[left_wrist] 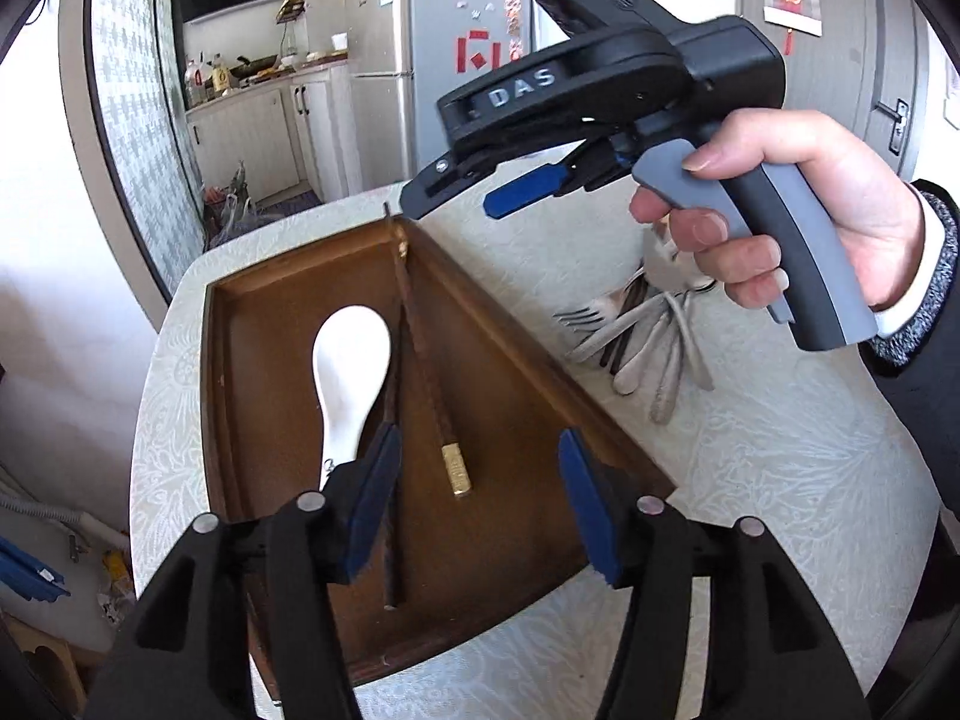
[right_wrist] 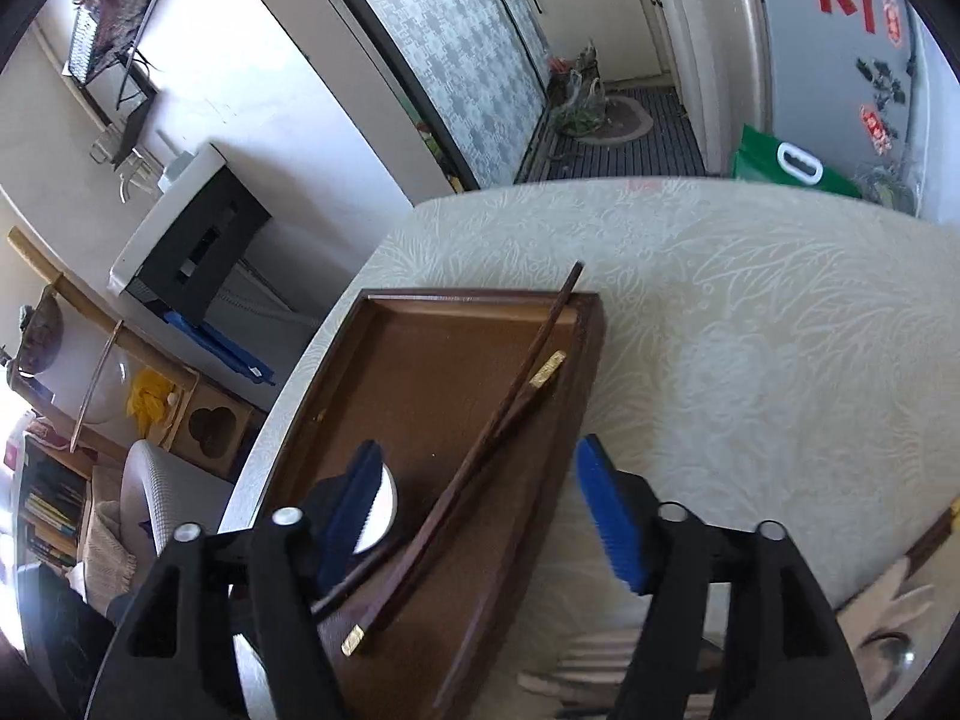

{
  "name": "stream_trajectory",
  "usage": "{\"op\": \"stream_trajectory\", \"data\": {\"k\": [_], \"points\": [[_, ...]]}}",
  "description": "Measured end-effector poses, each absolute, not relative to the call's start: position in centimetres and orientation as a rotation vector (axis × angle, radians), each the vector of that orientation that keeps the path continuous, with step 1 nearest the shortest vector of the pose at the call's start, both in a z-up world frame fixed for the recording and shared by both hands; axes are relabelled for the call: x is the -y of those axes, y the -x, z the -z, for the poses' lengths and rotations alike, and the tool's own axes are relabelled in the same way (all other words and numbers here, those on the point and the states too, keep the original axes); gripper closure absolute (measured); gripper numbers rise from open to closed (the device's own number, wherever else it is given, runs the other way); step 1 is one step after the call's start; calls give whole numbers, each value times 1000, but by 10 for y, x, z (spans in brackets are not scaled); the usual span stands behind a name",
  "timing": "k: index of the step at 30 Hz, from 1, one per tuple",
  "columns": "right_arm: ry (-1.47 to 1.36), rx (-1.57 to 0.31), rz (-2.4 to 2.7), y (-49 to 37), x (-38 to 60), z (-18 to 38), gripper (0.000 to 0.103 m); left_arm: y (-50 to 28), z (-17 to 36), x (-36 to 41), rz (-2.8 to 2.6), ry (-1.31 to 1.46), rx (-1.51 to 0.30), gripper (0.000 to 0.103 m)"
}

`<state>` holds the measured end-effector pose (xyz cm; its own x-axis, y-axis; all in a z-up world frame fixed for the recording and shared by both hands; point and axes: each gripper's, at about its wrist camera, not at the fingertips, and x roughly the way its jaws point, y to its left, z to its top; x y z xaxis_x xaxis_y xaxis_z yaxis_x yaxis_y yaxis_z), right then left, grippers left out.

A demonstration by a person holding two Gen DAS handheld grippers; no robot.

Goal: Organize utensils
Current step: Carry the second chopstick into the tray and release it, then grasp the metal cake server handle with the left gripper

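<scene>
Sorting the cutlery into the wooden tray (left_wrist: 456, 300) looks partly done: a white ceramic spoon (left_wrist: 350, 369) lies flat on the tray floor toward its left wall, and dark chopsticks (left_wrist: 420, 360) with gold end caps lie just beside it, crossing one another, with one tip sticking out over the far rim. A loose pile of utensils (left_wrist: 636, 330), forks and spoons with a dark stick among them, waits on the tablecloth (left_wrist: 810, 480) to the right of the tray, clear of its wall.

Both tools are empty. The left gripper (left_wrist: 480, 510) hovers over the near end of the tray with its blue pads spread wide, one pad just above the spoon's handle. The right gripper (right_wrist: 486, 516) is also spread apart, straddling the tray's right wall, and the person's right hand (left_wrist: 780, 210) holds it above the pile.

My judgement is that the next pickup comes from that pile. Doing it well means taking a single piece, pinching its handle crosswise near the middle so it hangs level, and lifting straight up so the tangled neighbours do not drag along. Laying it parallel to the spoon would keep the tray tidy; the crossed chopsticks may want straightening too.
</scene>
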<state>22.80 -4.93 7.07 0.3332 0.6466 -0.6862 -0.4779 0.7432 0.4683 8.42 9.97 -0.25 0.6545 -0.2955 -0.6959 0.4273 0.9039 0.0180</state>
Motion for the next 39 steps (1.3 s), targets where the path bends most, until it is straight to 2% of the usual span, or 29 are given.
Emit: {"op": "stream_trajectory", "data": {"k": [2, 8, 10, 12, 13, 14, 18, 20, 28, 29, 30, 37, 39], "points": [[-194, -960, -709, -225, 83, -82, 22, -77, -4, -87, 469, -207, -725, 25], [-249, -928, -606, -217, 164, -81, 22, -82, 1, -35, 532, -267, -729, 23], [-261, -940, -598, -211, 179, -69, 31, -87, 9, -17, 550, -269, -753, 23], [-269, -954, -597, -207, 189, -56, 50, -90, 16, -6, 587, -262, -781, 25], [-277, -955, -601, -205, 192, -51, 54, -90, 19, 2, 605, -266, -788, 28], [-286, -954, -602, -203, 196, -46, 59, -91, 23, 9, 617, -278, -793, 35], [-327, -960, -626, -197, 203, -30, 61, -98, 35, 34, 631, -296, -828, 60], [-337, -968, -636, -195, 206, -22, 61, -104, 39, 42, 623, -298, -849, 64], [-377, -1009, -648, -197, 208, -1, 61, -119, 47, 56, 572, -326, -866, 67], [-395, -1011, -645, -199, 210, 1, 61, -120, 47, 56, 566, -327, -866, 75], [-418, -1015, -644, -201, 212, 2, 61, -122, 46, 55, 555, -327, -862, 89], [-466, -1037, -642, -210, 214, 3, 61, -123, 42, 51, 538, -303, -855, 89], [-470, -1036, -647, -209, 214, 4, 58, -120, 39, 47, 541, -273, -845, 89]]}}
